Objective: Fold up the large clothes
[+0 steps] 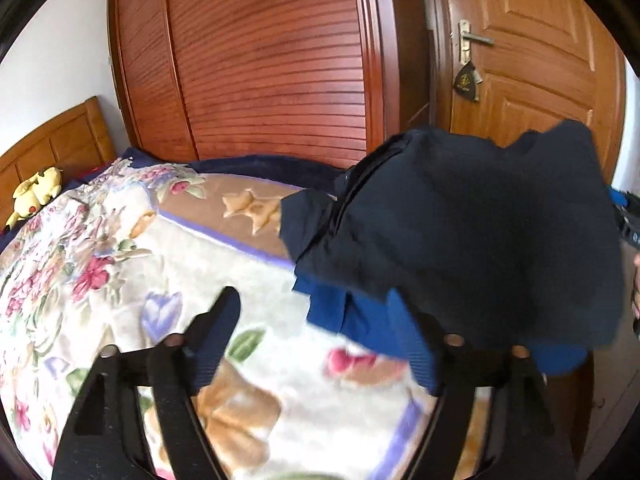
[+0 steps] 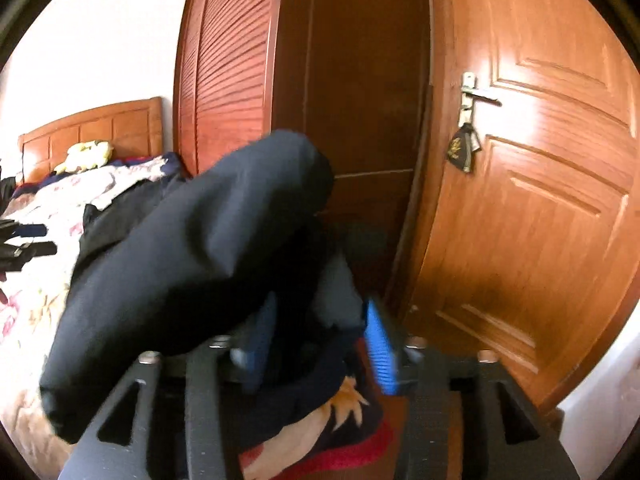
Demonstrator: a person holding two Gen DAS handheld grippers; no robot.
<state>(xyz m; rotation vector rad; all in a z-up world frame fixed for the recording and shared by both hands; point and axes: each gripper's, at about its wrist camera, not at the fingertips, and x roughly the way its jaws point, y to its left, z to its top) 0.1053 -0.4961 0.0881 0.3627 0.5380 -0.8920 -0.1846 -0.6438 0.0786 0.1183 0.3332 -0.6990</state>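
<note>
A: Where is the dark navy garment (image 1: pixel 460 236)?

B: At the right end of the bed, bunched over the flowered blanket (image 1: pixel 120 240) near the corner by the door (image 1: pixel 532 60). From the left wrist view it is a rumpled heap with a brighter blue layer showing under its lower edge.

A: And the left tool (image 1: pixel 316 312)?

B: Released. Its two fingers stand wide apart with bare blanket between them. The right-hand finger lies against the edge of the garment, partly under the cloth, but nothing is pinched.

A: The right tool (image 2: pixel 320 340)?

B: Its blue pads (image 2: pixel 380 344) stand apart too, with folds of the garment hanging between and over them. The picture is blurred there, yet the pads do not look pressed on the cloth, so I read it as let go.

A: Any writing to read?

B: A small dark pouch (image 2: pixel 460 152) hangs from the door handle (image 2: pixel 476 96) with a gold emblem on it. The mark is too small and soft to read.

A: What else is in view?

B: A slatted wooden wardrobe (image 1: pixel 260 60) behind the bed, a wooden headboard (image 1: pixel 52 144) at the far left, and a yellow plush toy (image 1: pixel 36 192) lying by it.
</note>
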